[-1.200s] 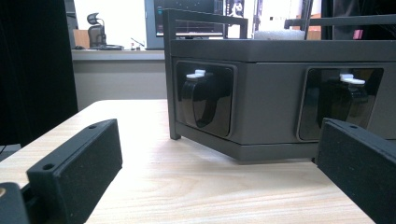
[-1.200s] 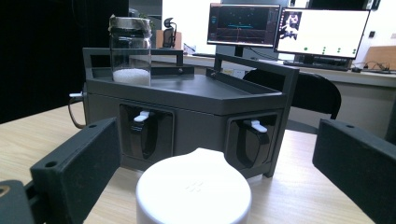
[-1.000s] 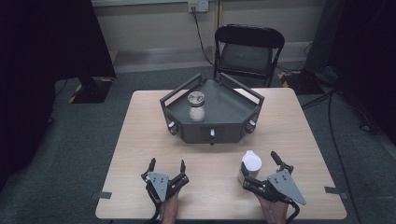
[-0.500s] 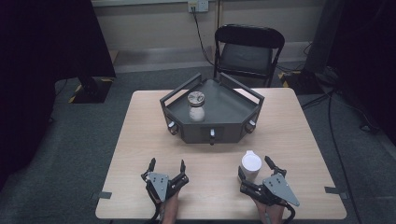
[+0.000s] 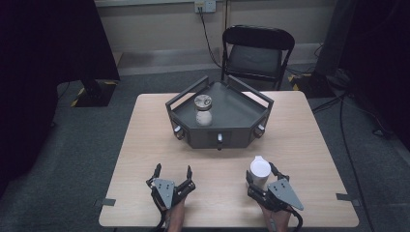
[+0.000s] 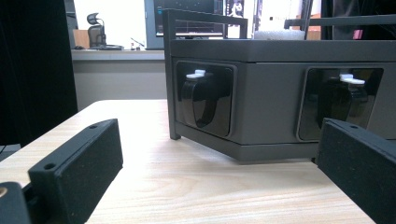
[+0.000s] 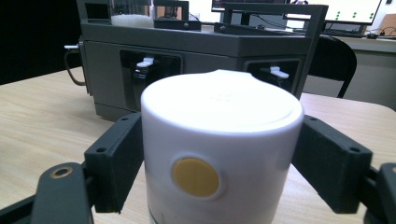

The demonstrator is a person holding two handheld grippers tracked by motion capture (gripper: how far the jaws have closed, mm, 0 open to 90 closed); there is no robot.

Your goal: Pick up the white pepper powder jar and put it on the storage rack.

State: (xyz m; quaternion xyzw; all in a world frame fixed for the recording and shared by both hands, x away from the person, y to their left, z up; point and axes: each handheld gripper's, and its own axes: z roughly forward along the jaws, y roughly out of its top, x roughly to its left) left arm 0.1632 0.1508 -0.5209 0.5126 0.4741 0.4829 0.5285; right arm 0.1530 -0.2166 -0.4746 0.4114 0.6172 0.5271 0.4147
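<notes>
While the right tongs (image 5: 261,180) bracketed the white canister (image 5: 260,170), the left tongs (image 5: 172,172) lay released and empty on the bench (image 5: 140,145).

As seen in the right gripper view, both jaws sat against the sides of the canister (image 7: 219,154), which stood upright on the near right part of the bench, well short of the dark grey tray stand (image 5: 220,116); whether the grip had firmed up fully I could not tell. A lidded jar (image 5: 203,110) stood on the stand's deck. Judging by this, the grasping step was in hand; the next move would call for a firm squeeze, then a level lift without tipping the canister.
</notes>
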